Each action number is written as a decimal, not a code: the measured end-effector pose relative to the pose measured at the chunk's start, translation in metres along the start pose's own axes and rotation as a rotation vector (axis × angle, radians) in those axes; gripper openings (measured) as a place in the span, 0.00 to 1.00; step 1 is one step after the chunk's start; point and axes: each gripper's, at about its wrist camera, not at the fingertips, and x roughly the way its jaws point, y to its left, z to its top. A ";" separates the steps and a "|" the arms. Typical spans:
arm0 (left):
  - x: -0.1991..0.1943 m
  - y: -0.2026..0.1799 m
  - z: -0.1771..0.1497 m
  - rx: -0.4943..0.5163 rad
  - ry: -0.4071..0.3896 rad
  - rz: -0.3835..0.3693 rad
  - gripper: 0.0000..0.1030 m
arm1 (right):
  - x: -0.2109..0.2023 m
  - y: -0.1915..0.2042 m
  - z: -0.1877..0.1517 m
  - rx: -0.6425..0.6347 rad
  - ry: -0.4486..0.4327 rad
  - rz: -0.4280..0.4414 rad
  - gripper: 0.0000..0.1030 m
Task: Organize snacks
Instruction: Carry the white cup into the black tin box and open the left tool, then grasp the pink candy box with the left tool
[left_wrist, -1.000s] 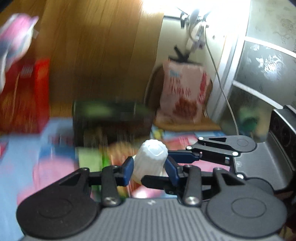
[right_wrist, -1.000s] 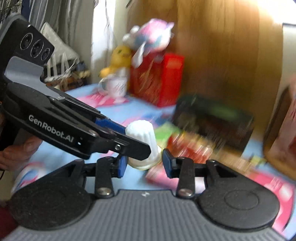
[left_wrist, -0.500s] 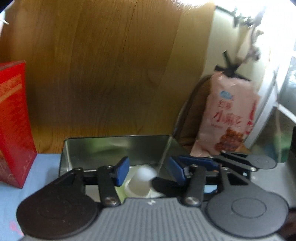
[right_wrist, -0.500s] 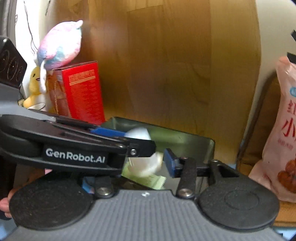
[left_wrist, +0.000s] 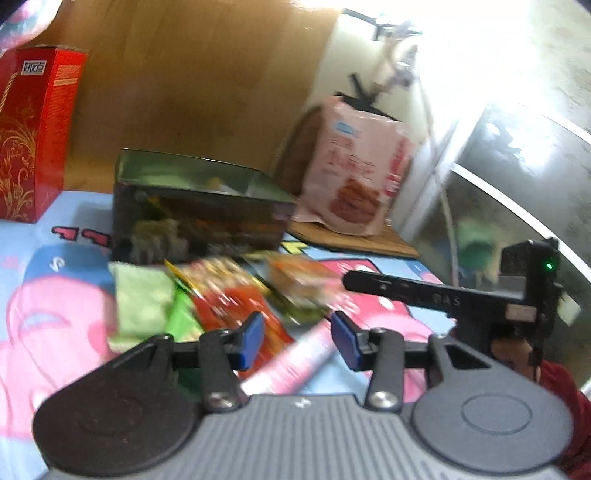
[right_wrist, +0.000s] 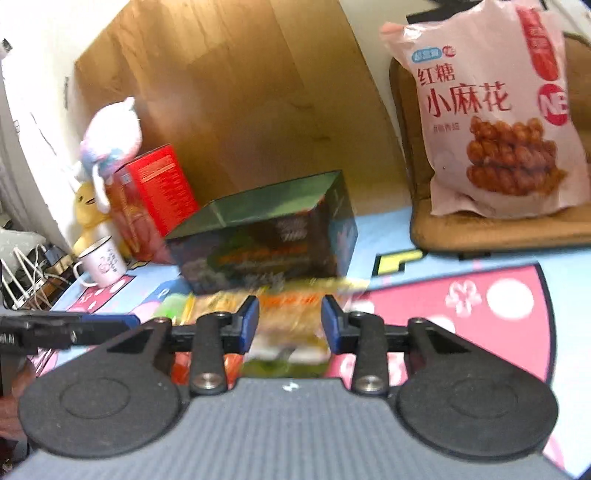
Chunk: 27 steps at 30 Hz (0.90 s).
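An open dark tin box (left_wrist: 199, 206) stands on the cartoon mat; it also shows in the right wrist view (right_wrist: 266, 236). Several snack packets lie in front of it: a pale green one (left_wrist: 142, 299), a red-orange one (left_wrist: 229, 295), an orange one (left_wrist: 299, 280) and a pink stick pack (left_wrist: 291, 362). My left gripper (left_wrist: 297, 341) is open and empty above the pink pack. My right gripper (right_wrist: 290, 325) is open, low over an orange-and-yellow packet (right_wrist: 288, 325) that lies between its fingers. The right gripper also shows at the right of the left wrist view (left_wrist: 443, 299).
A red carton (left_wrist: 33, 129) stands left of the tin. A large pink snack bag (right_wrist: 495, 110) leans on a brown cushion (right_wrist: 491, 229) at the right. A white mug (right_wrist: 101, 262) and plush toys (right_wrist: 107, 136) stand at the far left. A wooden board backs the scene.
The white cup that my left gripper held a second ago went into the tin and is out of sight. Both grippers have pulled back from the tin to the loose packets.
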 end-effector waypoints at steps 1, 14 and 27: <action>-0.007 0.000 -0.005 -0.007 0.000 -0.001 0.39 | -0.007 0.000 -0.006 0.019 -0.008 0.007 0.39; -0.043 0.098 -0.001 -0.151 0.083 0.067 0.42 | 0.018 0.003 -0.041 0.155 0.117 0.101 0.39; -0.121 0.183 0.030 -0.121 0.070 0.028 0.67 | -0.044 0.057 -0.084 -0.298 0.184 0.120 0.49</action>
